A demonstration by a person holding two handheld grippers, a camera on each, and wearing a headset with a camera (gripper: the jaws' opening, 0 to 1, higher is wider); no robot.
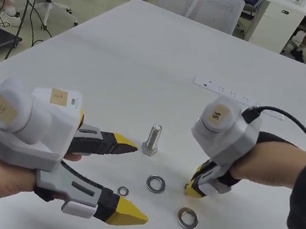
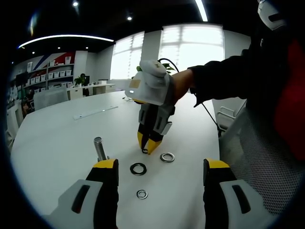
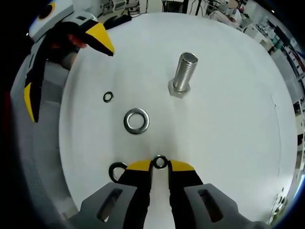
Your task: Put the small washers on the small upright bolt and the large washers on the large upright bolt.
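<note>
Well, right hand-held gripper (image 3: 160,168) clamps a small washer (image 3: 160,158) by its very tips, left hand-held gripper (image 2: 161,167) has jaws apart; the shallow grip could drop it before the bolt (image 3: 183,71)

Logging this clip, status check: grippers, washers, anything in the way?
Left gripper open, empty. Right gripper tips down, shut on small washer. Upright bolt bare. Loose washers lie between right gripper and bolt.

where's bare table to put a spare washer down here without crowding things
Free: the wide bare table beyond the large bolt, out to the power strip. Crowded: between the left tongs and right tongs, where a large washer, a second large washer and a loose small washer lie; the right tongs are shut on a fourth washer.
</note>
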